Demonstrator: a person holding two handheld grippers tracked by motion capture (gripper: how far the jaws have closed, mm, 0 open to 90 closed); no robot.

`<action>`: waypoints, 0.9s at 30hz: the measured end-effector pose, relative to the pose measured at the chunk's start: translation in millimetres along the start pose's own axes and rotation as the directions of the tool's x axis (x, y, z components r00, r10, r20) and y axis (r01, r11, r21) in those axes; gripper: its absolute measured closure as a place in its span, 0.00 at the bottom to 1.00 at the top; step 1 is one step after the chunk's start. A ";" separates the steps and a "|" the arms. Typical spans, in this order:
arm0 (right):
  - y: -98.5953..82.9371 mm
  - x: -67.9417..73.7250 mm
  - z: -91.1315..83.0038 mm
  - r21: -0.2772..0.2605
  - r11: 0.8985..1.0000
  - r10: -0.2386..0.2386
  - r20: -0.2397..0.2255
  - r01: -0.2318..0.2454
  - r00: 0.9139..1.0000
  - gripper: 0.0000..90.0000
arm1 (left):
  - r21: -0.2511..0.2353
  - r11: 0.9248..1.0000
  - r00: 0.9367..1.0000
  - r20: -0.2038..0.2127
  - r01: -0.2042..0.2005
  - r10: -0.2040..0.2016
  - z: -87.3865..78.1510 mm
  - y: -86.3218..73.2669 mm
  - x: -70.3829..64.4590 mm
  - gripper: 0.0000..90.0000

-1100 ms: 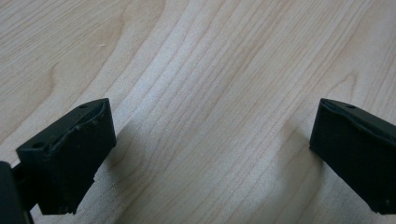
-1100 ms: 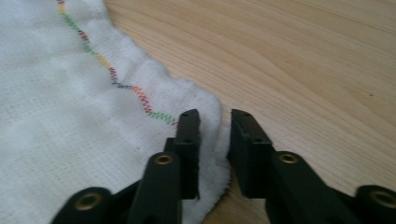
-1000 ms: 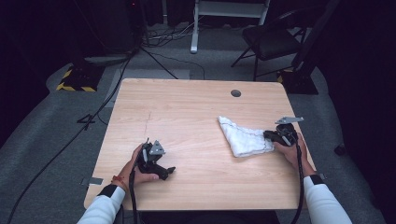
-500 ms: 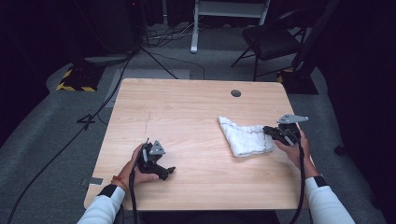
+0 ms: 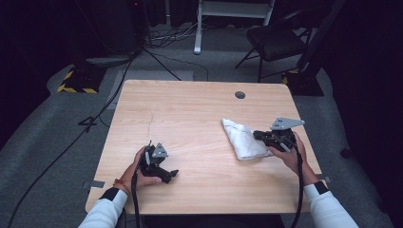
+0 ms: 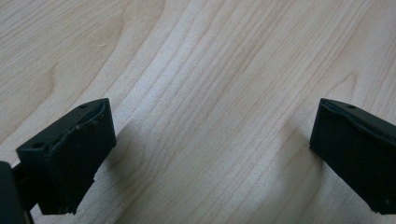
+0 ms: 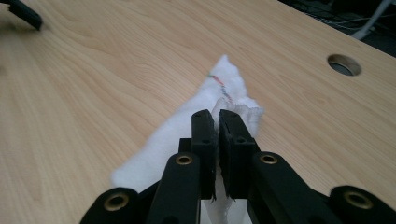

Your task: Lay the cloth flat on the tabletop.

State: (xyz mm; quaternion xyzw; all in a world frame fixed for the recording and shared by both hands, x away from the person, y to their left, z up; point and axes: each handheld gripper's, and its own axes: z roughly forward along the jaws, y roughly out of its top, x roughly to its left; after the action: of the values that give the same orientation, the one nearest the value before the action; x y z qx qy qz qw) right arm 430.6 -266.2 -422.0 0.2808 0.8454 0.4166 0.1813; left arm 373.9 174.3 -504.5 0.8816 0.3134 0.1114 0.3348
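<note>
Beyond the cloth [image 5: 244, 139], a grommet hole [image 5: 240, 95]

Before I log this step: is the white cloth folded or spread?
Folded: the white cloth lies bunched in a narrow wedge, pinched by the right gripper.

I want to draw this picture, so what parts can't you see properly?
- The white cloth: in the right gripper view its near end is hidden behind the right gripper, whose jaws are pinched on a fold.
- The coloured marks on the cloth: too small to read.
- The left gripper: in the high view the hand covers most of it.
- The left gripper's jaws in its own view: cut off by the bottom and right edges.
- The room beyond the table: too dark.
</note>
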 end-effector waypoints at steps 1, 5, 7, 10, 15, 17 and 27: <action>6.8 9.8 2.7 -0.001 1.000 -0.014 -0.017 0.014 1.000 0.95 | 0.000 1.000 1.000 0.000 0.000 0.000 0.0 0.0 0.0 0.01; 19.1 27.6 10.8 -0.008 1.000 -0.030 -0.052 0.030 0.998 0.95 | 0.000 1.000 1.000 0.000 0.000 0.000 0.0 0.0 0.0 0.01; 23.5 37.4 18.2 0.000 0.999 -0.049 -0.066 0.049 0.997 0.95 | 0.000 1.000 1.000 0.000 0.000 0.000 0.0 0.0 0.0 0.01; 28.1 51.6 31.0 0.021 0.997 -0.075 -0.086 0.077 0.993 0.95 | 0.000 1.000 1.000 0.000 0.000 0.000 -0.1 -0.1 0.0 0.01; 36.1 68.1 48.5 0.032 0.994 -0.102 -0.112 0.106 0.988 0.95 | -0.001 1.000 1.000 0.003 -0.002 0.002 -0.1 -0.2 0.1 0.01; 40.0 73.9 54.6 0.029 0.994 -0.105 -0.119 0.109 0.987 0.95 | -0.001 1.000 1.000 0.003 -0.003 0.003 -0.1 -0.2 0.1 0.01; 57.1 105.4 83.0 0.028 0.987 -0.151 -0.156 0.157 0.976 0.95 | -0.001 1.000 1.000 0.003 -0.002 0.002 -0.1 -0.2 0.1 0.01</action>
State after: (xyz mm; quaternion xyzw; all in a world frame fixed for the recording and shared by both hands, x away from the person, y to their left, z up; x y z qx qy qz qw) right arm 412.1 -121.9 -432.3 0.1852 0.8843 0.4046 0.1417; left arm 373.8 174.5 -504.6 0.8819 0.3119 0.1107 0.3356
